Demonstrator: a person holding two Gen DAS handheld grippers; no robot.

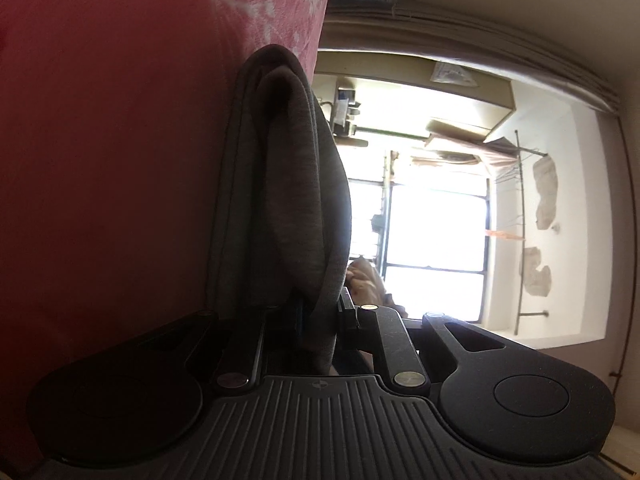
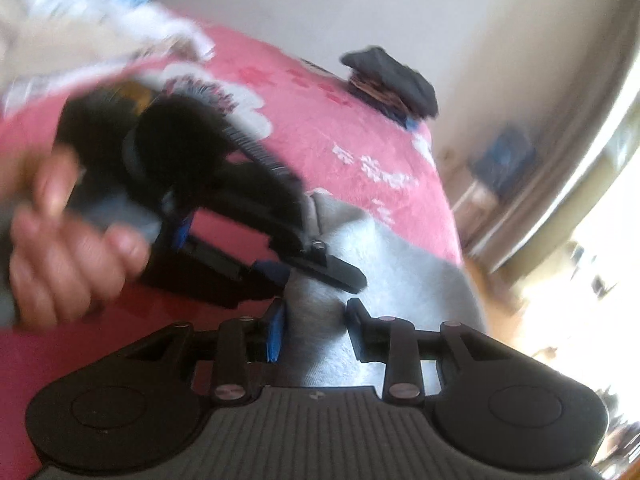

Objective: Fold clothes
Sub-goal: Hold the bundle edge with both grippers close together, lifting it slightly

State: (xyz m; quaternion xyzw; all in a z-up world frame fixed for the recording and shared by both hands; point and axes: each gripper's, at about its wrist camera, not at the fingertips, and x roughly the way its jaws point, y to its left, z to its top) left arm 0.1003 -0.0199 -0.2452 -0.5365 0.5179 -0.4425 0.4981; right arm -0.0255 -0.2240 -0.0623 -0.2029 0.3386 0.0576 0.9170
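Pink bed (image 2: 360,120) below, my left hand-held gripper (image 1: 316,320) pinches the grey garment (image 1: 288,184) while my right (image 2: 316,320) gapes loose; the fold may slump.

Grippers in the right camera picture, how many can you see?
2. The right gripper sits at the bottom, over the grey garment. The left gripper is above it, held by a hand.
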